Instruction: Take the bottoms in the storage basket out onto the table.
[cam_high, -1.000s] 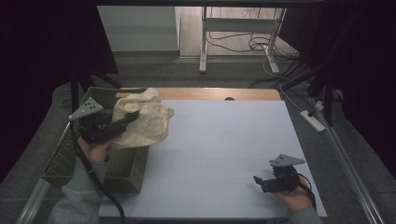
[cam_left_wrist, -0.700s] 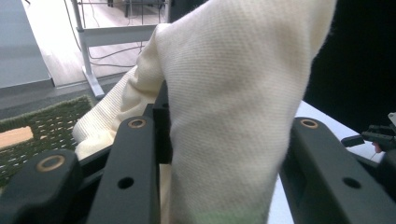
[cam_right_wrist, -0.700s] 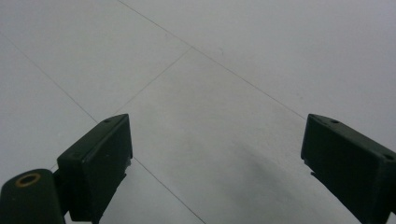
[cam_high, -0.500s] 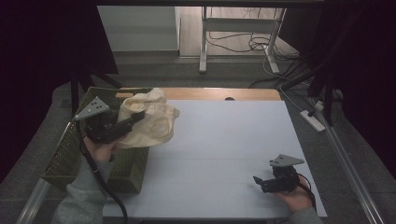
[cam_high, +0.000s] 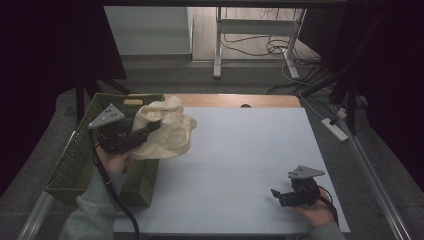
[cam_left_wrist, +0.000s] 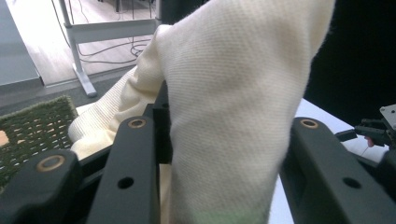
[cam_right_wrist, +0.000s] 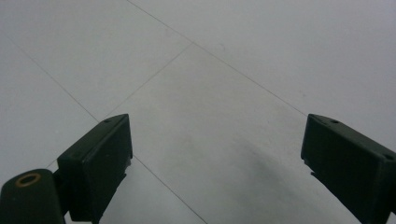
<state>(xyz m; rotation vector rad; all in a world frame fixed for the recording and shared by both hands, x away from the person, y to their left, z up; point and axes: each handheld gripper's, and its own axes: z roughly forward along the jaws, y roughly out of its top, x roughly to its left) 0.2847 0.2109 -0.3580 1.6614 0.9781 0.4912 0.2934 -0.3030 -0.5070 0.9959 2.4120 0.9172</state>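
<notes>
Evidently the step in hand is carrying the cream knitted cloth (cam_high: 167, 132) out of the green basket (cam_high: 75, 160) toward the pale worktop (cam_high: 250, 150). To do it well, lift high enough that the hanging folds clear the basket rim (they droop over its right edge). The left claw (cam_high: 150, 127) is clamped on the cloth, which drapes past its jaws. The right claw (cam_high: 277, 195), jaws apart, rests low over bare worktop, well apart.

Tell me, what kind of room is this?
Probably a lab or workshop set up for recording, not a home. A plain white table stands among dark curtains, loose cables lie on the floor, and a person works with hand-held grippers, the left gripper lifting a cream cloth from a green basket.
</notes>
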